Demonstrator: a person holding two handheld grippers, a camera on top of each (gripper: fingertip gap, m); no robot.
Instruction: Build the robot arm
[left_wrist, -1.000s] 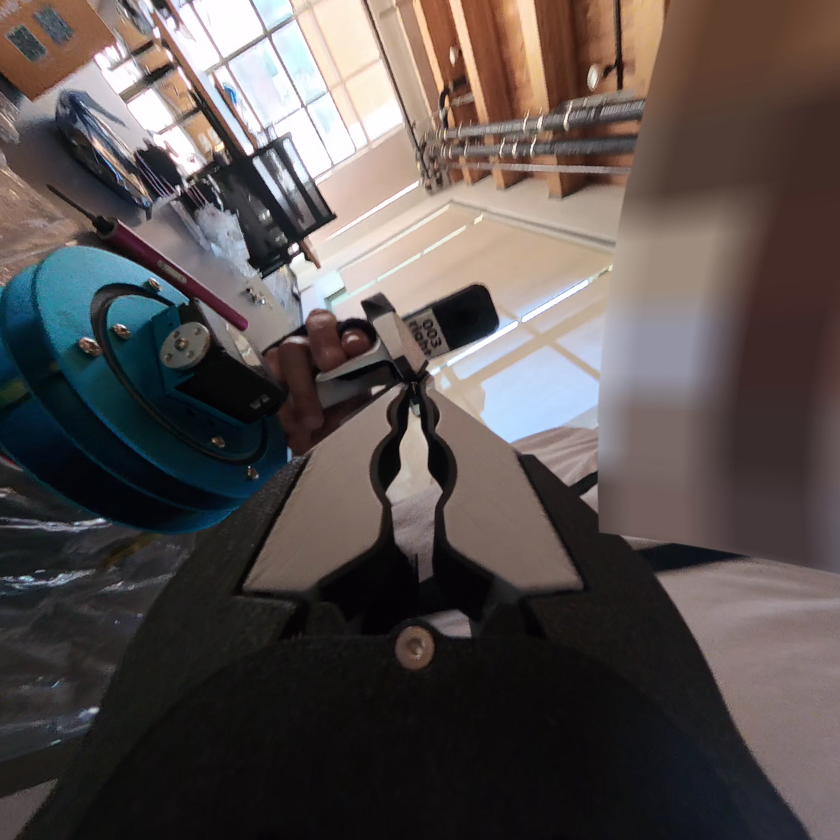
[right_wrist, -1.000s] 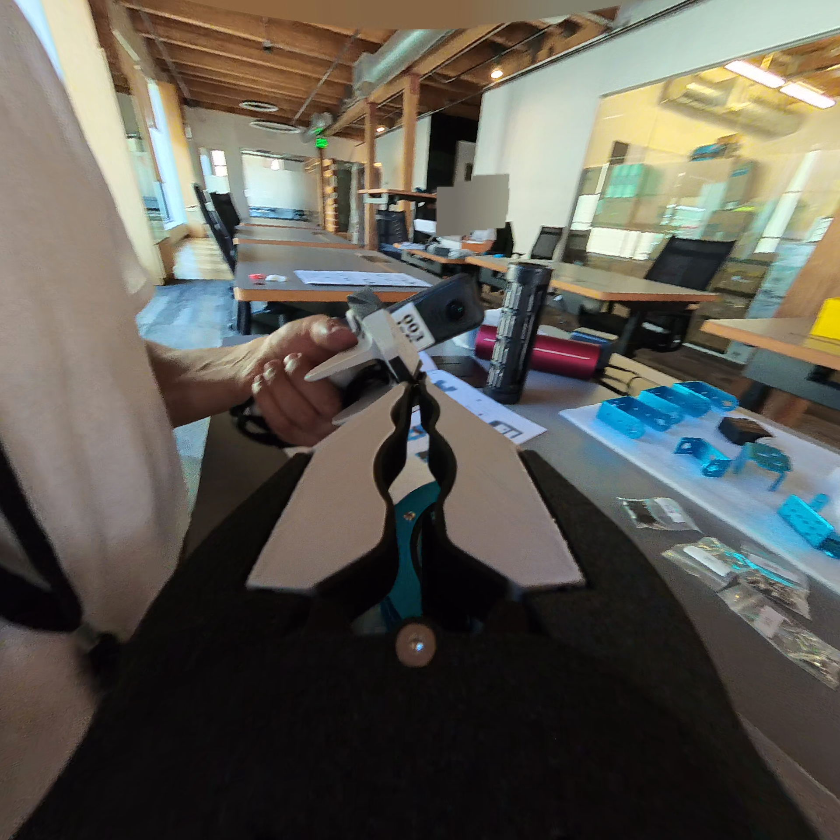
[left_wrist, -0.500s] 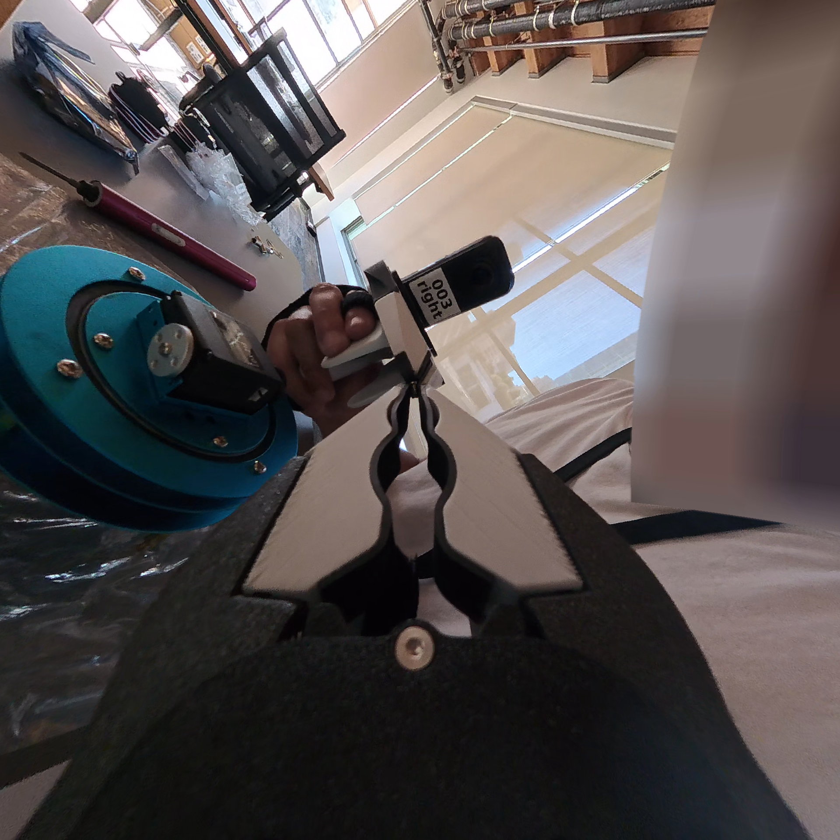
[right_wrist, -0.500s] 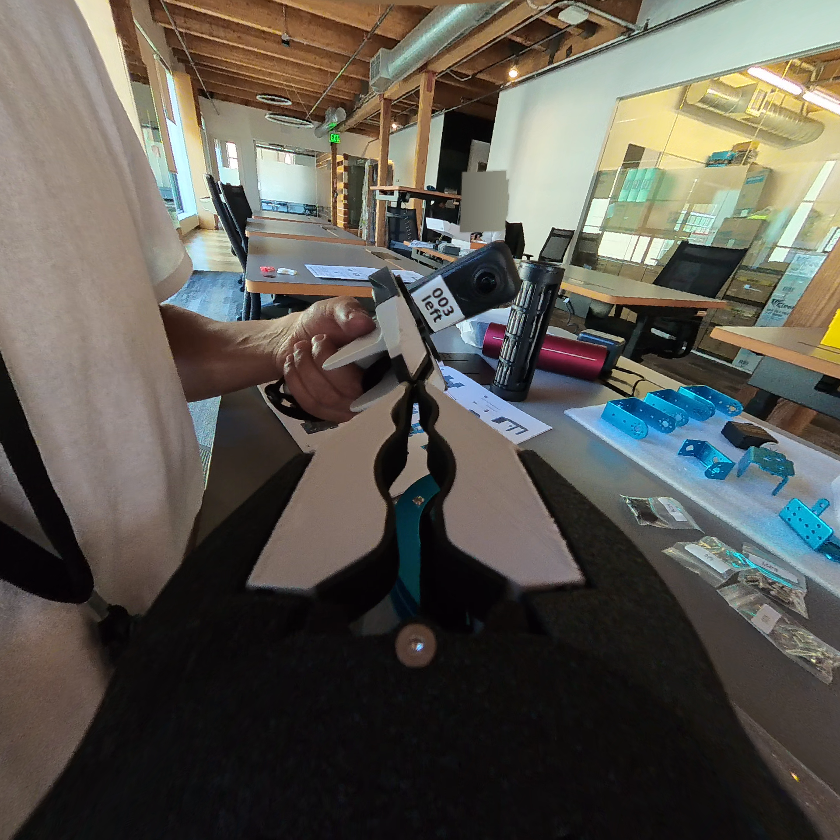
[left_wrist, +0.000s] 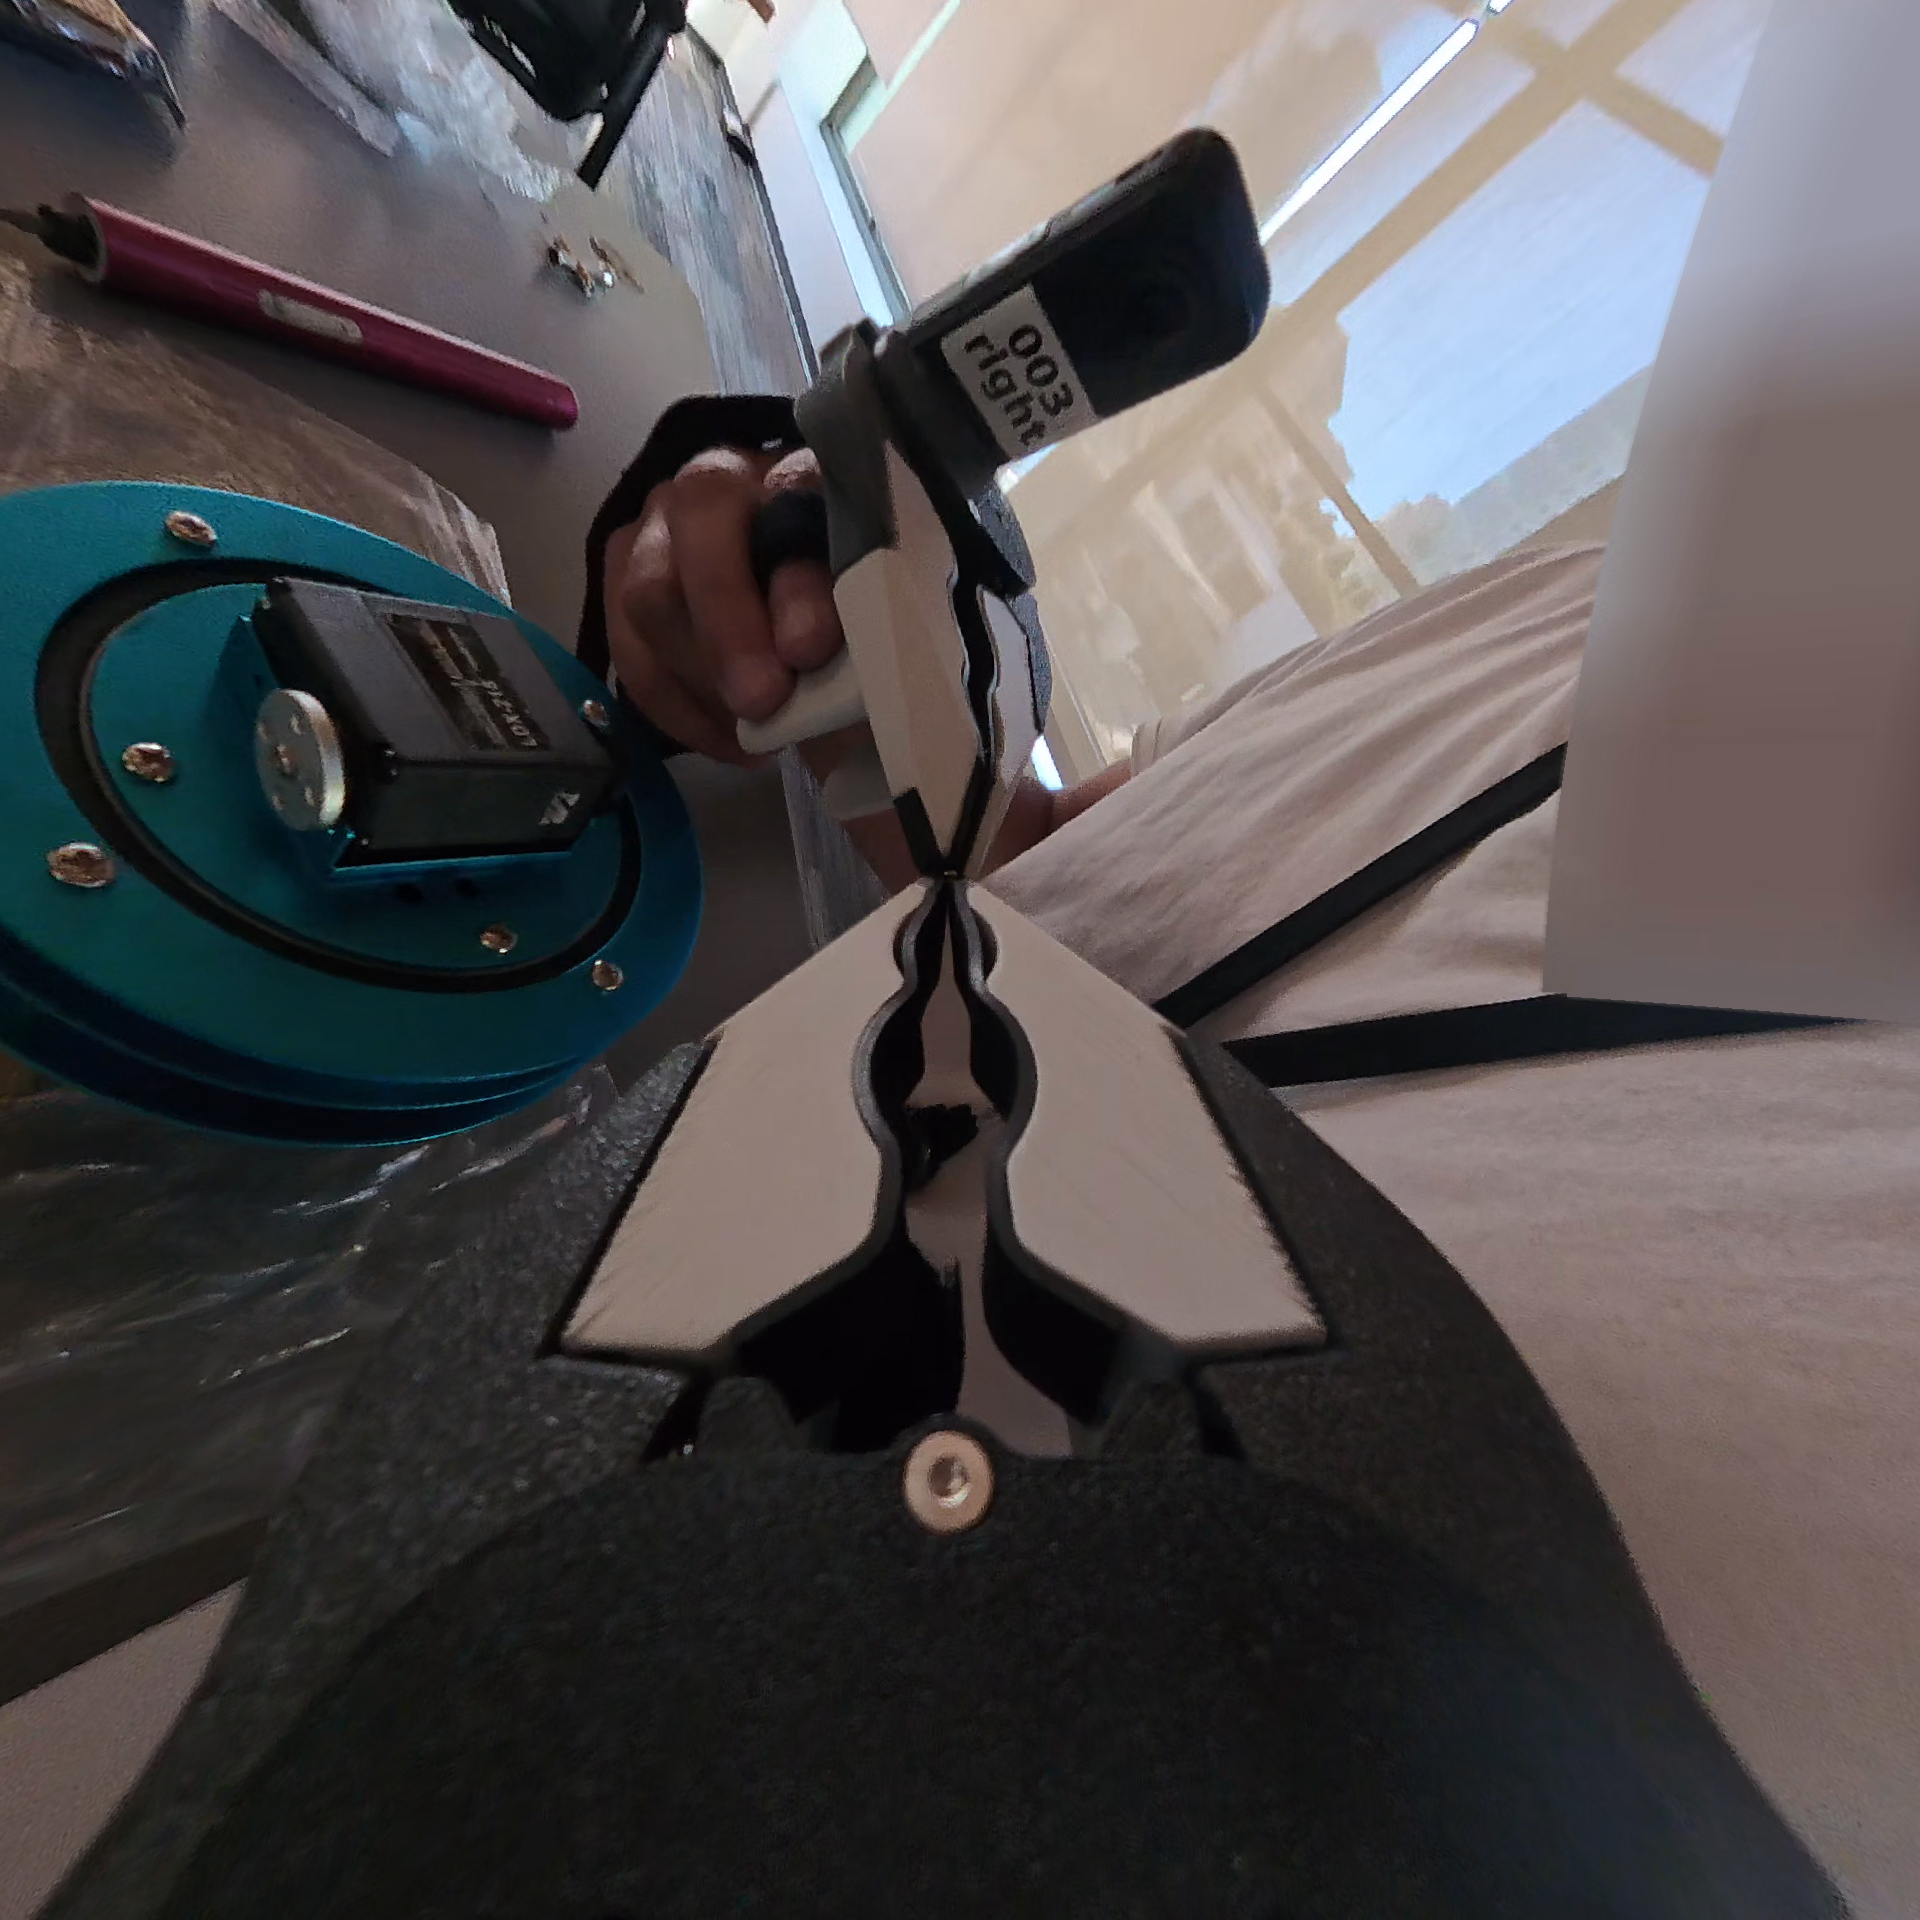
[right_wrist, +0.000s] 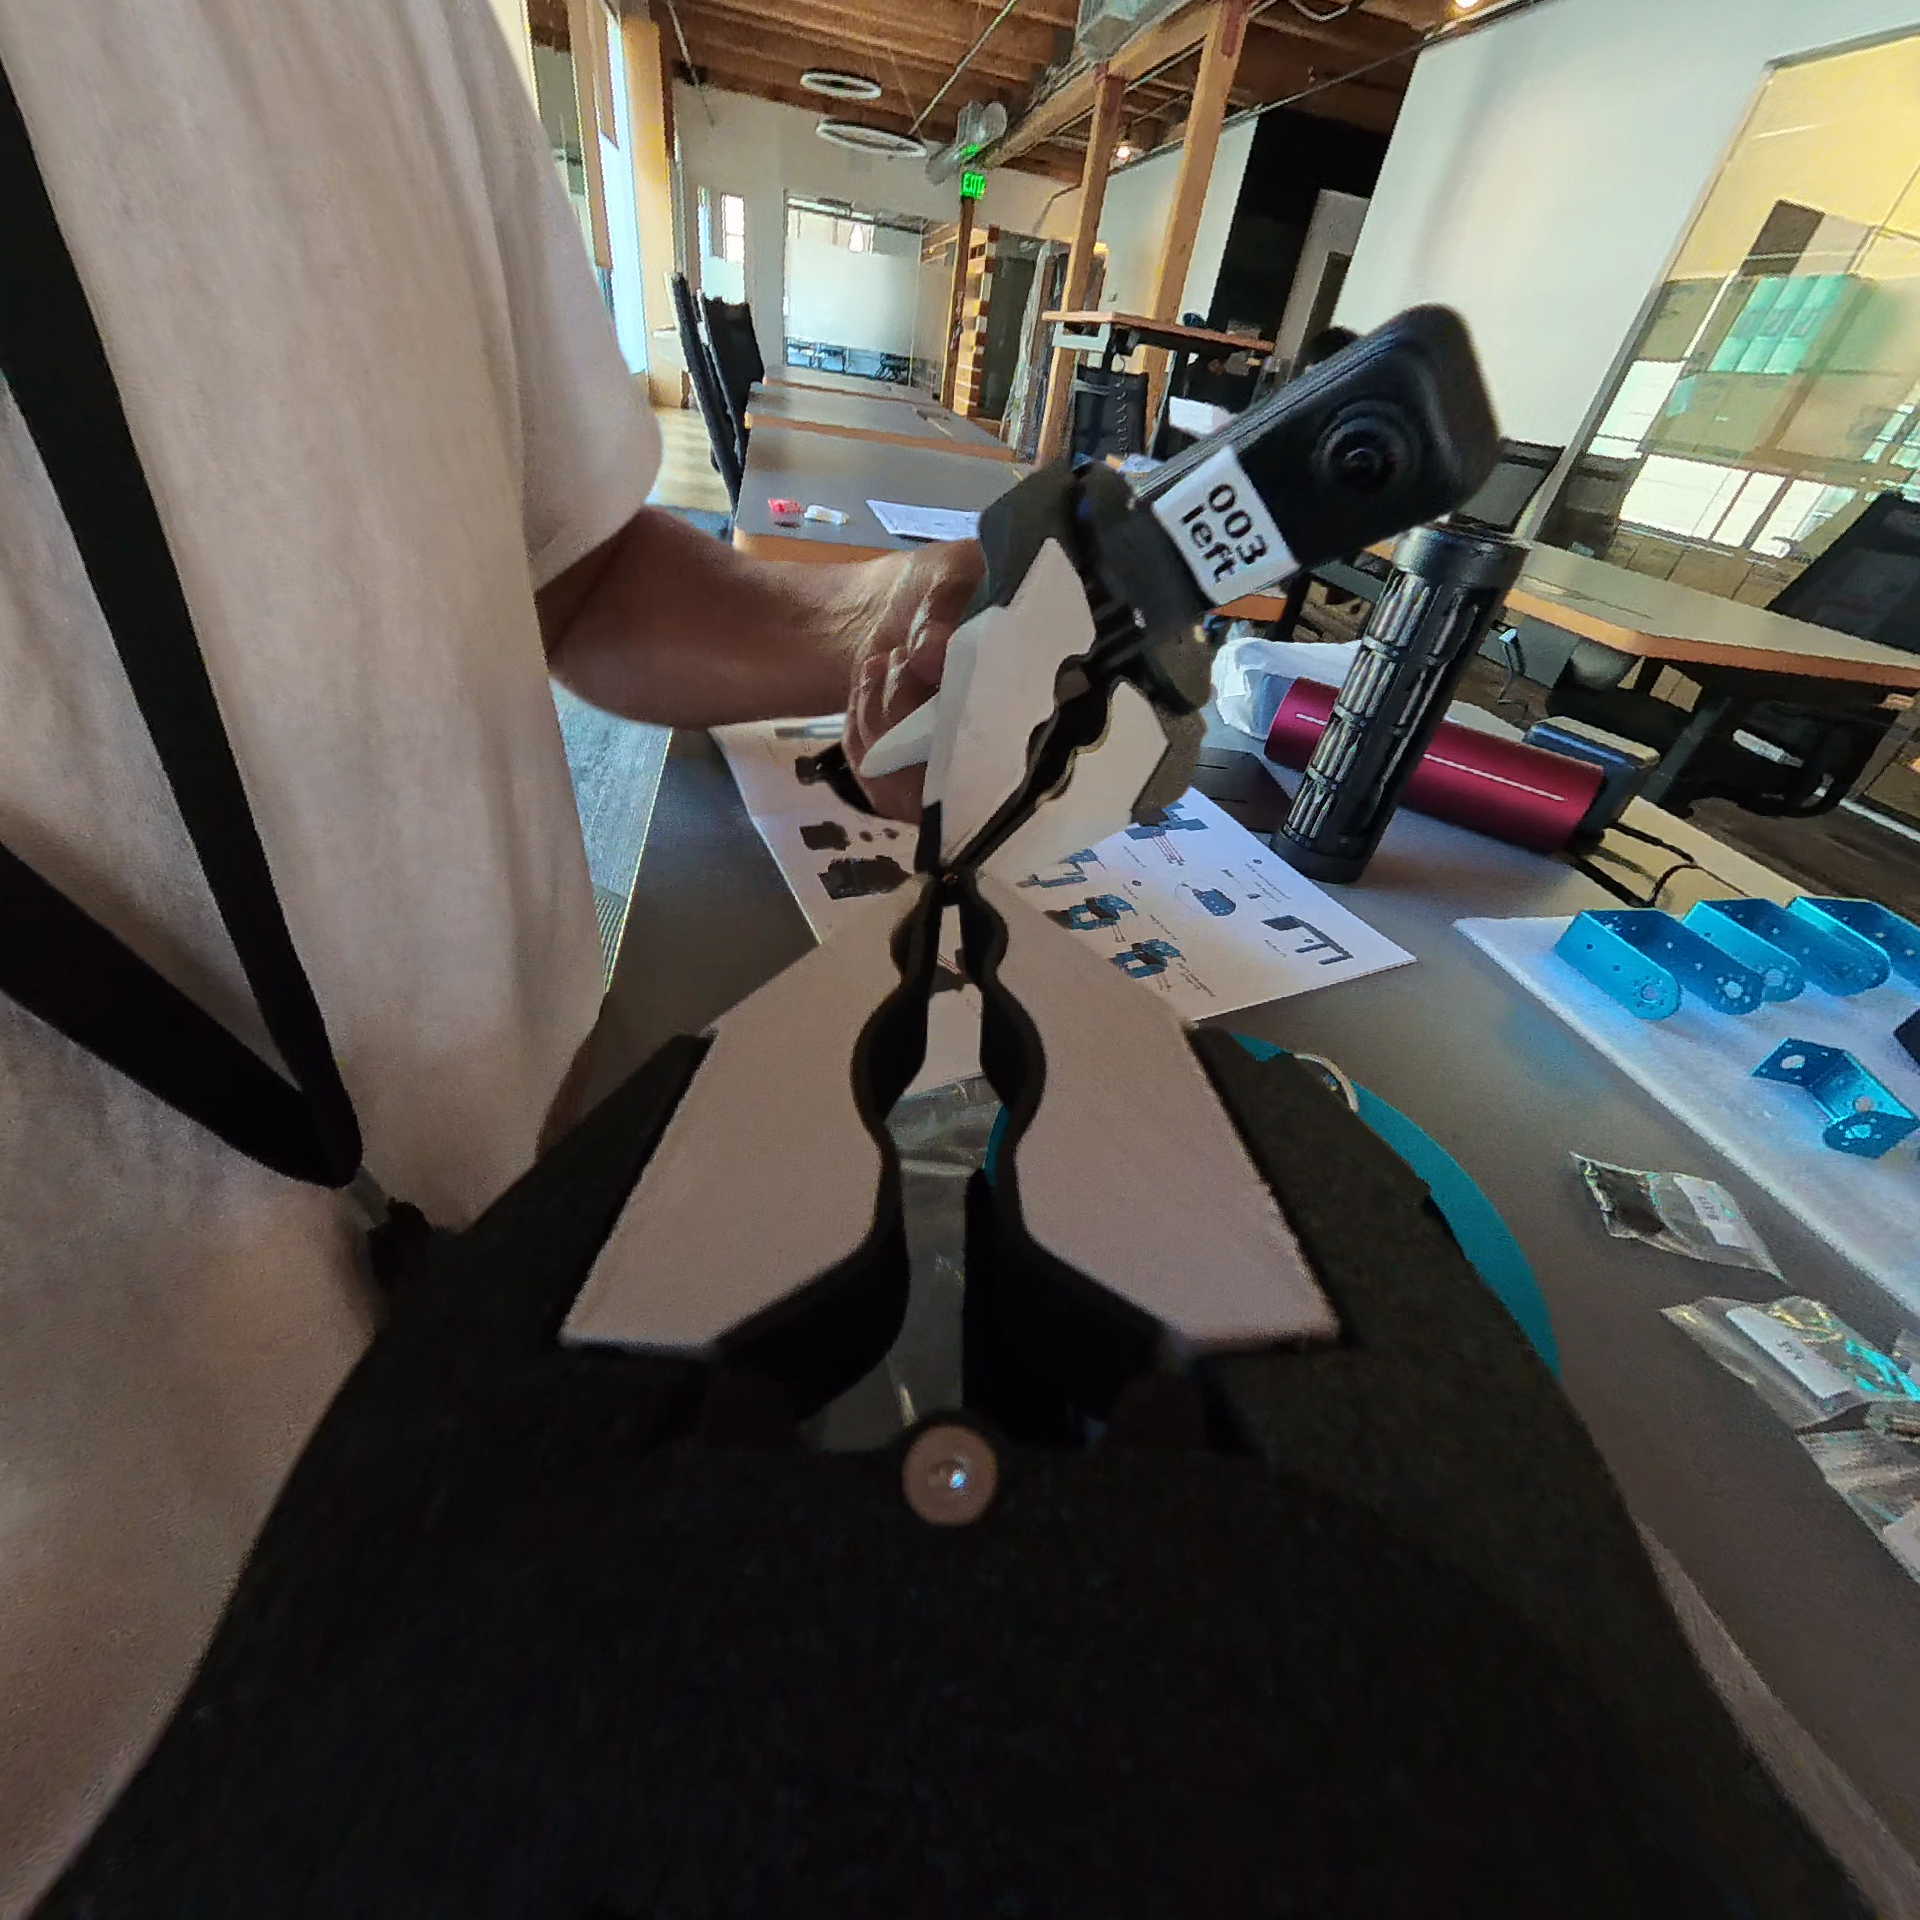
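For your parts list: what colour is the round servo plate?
Teal-blue round plate, clearest in the left wrist view.

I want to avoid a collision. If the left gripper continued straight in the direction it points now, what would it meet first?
Most likely the right gripper: the left gripper, shut, points tip to tip at it, seemingly almost touching.

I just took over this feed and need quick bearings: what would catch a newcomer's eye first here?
First, the two claws meeting tip to tip in mid-air above the table edge, both shut: the left claw and the right claw. Next, the teal disc carrying a black servo, just left of the left claw. Then the row of blue metal brackets on a white sheet, on the right side of the table.
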